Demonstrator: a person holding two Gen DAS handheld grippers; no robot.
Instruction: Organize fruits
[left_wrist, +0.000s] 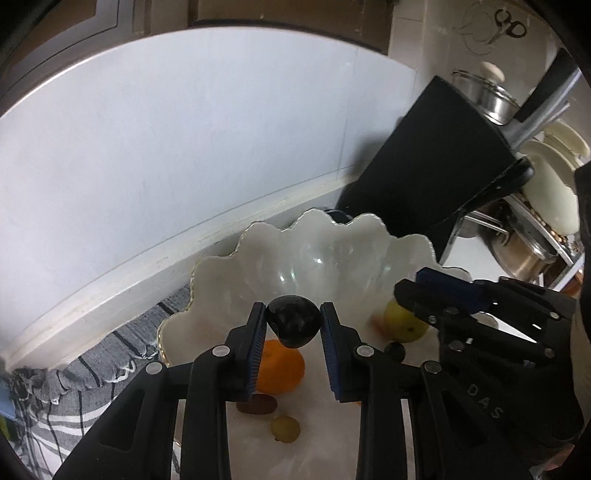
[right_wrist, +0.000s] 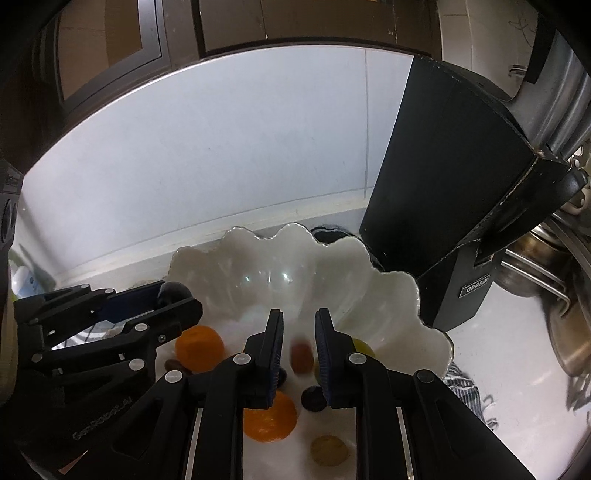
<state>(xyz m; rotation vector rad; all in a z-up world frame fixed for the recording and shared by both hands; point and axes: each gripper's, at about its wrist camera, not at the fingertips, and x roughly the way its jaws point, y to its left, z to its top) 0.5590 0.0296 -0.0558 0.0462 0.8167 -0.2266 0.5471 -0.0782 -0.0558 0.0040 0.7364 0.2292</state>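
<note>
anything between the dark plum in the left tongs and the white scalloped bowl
Nothing visible. The left tongs hold the dark round plum right at the near rim of the white scalloped bowl, whose inside looks empty. The right tongs sit off to one side.

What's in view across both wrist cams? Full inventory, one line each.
bowl: 1, white, scalloped rim, on the counter by the wall
dark fruit: 1, near-black, held in front of the bowl
oranges: 2, orange, on the counter before the bowl
green fruit: 1, yellow-green, beside the bowl
grapes: several small ones, green, reddish and dark, loose on the counter
cloth: 1, grey striped, left of the bowl
knife block: 1, black, right of the bowl
pots: several, steel, on a rack at right
plates: several, cream, on the rack
scissors: 1, black, hanging on the wall
left gripper: black, shut on the dark fruit
right gripper: black, nothing gripped
</note>
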